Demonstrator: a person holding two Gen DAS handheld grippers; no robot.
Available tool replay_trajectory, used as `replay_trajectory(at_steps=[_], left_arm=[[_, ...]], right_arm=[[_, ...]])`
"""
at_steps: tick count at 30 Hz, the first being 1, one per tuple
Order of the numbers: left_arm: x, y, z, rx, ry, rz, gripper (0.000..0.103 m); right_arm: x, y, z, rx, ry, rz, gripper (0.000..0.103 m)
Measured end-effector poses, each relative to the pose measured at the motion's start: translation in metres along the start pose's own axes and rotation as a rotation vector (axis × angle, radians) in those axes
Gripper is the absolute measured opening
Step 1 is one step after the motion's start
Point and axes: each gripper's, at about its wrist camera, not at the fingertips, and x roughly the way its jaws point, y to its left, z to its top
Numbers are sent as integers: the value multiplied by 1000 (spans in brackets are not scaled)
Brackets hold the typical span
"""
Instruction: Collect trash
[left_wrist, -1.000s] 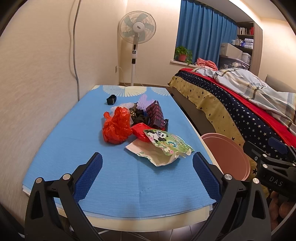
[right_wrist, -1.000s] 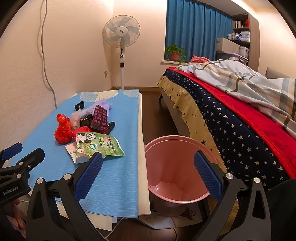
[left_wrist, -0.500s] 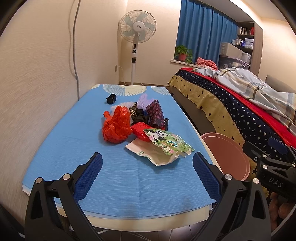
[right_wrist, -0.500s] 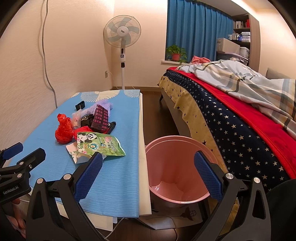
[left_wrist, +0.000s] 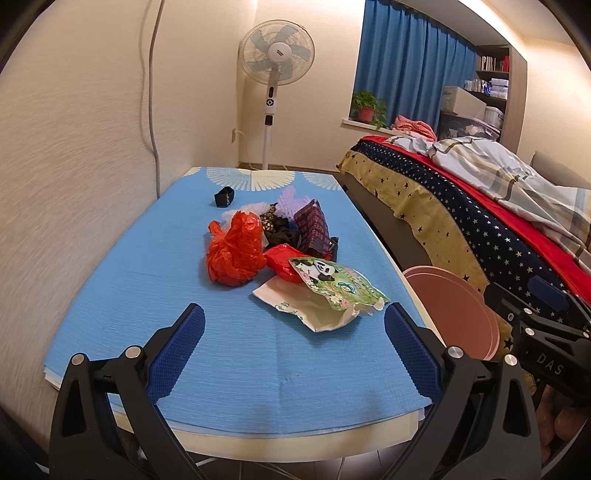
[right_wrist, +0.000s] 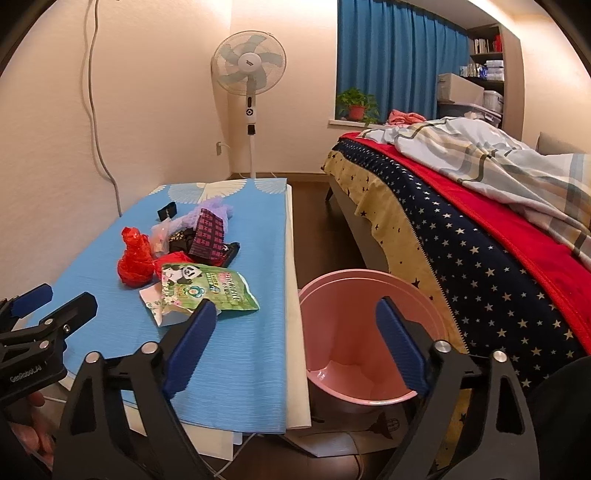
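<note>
1. While both grippers hover at the near edge, the left gripper (left_wrist: 293, 343) has its jaws wide apart over the blue surface (left_wrist: 129, 295), holding nothing.
2. Trash lies piled mid-surface: red bag (left_wrist: 236, 254), green panda wrapper (left_wrist: 336, 284).
3. Right gripper (right_wrist: 295, 336), jaws also spread and empty, hangs above the pink bin (right_wrist: 369, 280) beside the bed (right_wrist: 480, 258).

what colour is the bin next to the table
Pink; the bin shows best in the right wrist view, standing open beside the table.
</note>
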Motion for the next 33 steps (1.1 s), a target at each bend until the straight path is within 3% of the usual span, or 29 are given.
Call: replay_trajectory(at_steps=[8,20,24,33], left_arm=[[11,7,5,-15,6,-2,70],[44,26,20,-67,14,61,35],[47,43,29,-116,-5,98,30],[43,72,37,-196,-30,153,30]], right_arm=[[4,-3,2,30,7,85,57],[27,7,13,24,46,186,29],[32,23,23,-20,30,213,28],[61,91,28,-167,61,260,32]])
